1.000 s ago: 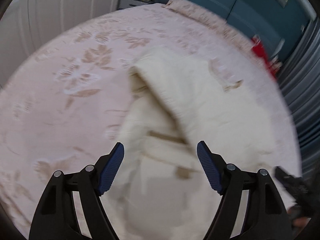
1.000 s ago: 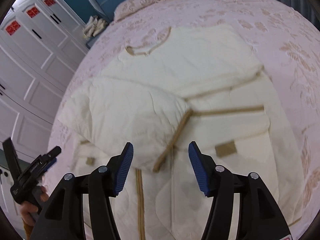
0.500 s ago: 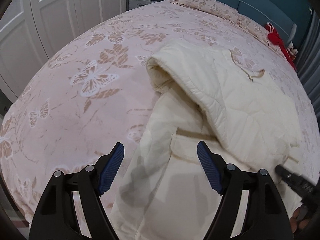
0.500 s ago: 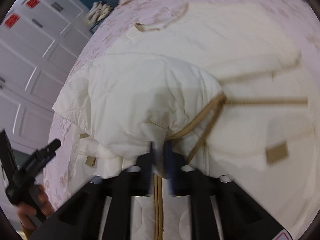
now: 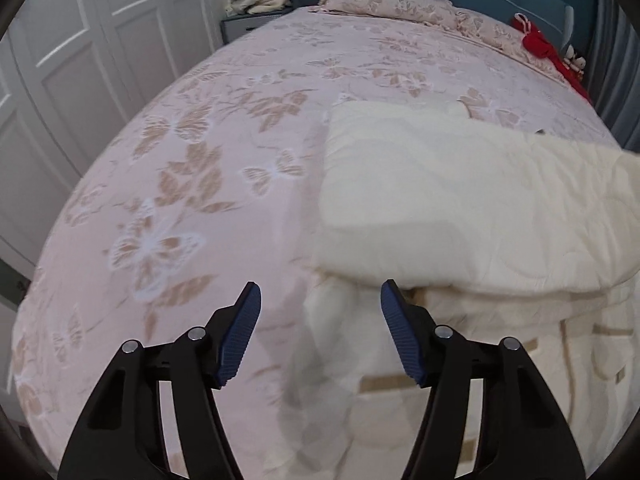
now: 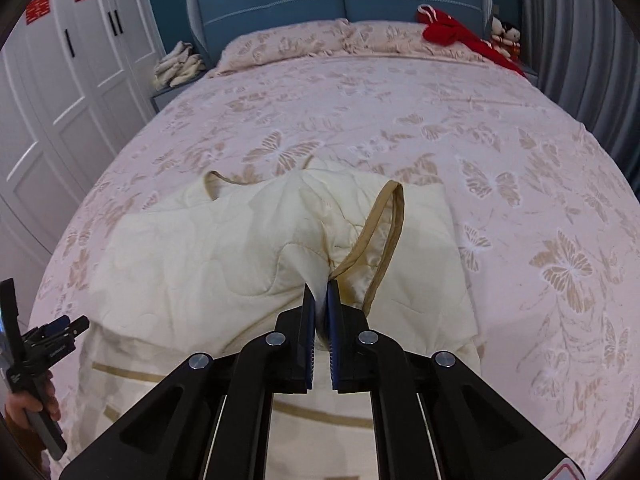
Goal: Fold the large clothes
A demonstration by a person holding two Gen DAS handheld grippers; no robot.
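A cream quilted garment with tan trim [image 6: 224, 256] lies on the pink bedspread, its upper part folded over the lower. My right gripper [image 6: 319, 300] is shut on the garment beside its tan-edged cuff [image 6: 386, 232] and holds that fold lifted. In the left wrist view the same garment [image 5: 460, 200] fills the right side. My left gripper [image 5: 320, 312] is open and empty, low over the garment's left edge. It also shows at the left edge of the right wrist view [image 6: 44, 344].
The pink butterfly-print bedspread [image 6: 400, 112] spreads all round the garment. Pillows [image 6: 288, 44] and a red cloth [image 6: 452, 34] lie by the blue headboard. White wardrobe doors [image 5: 80, 60] stand left. A nightstand holds folded cloths [image 6: 176, 66]. Grey curtains [image 6: 580, 40] hang right.
My right gripper has shut on the garment by the tan cuff and lifted the fold toward the headboard. My left gripper has stayed open and swung down toward the garment's left edge.
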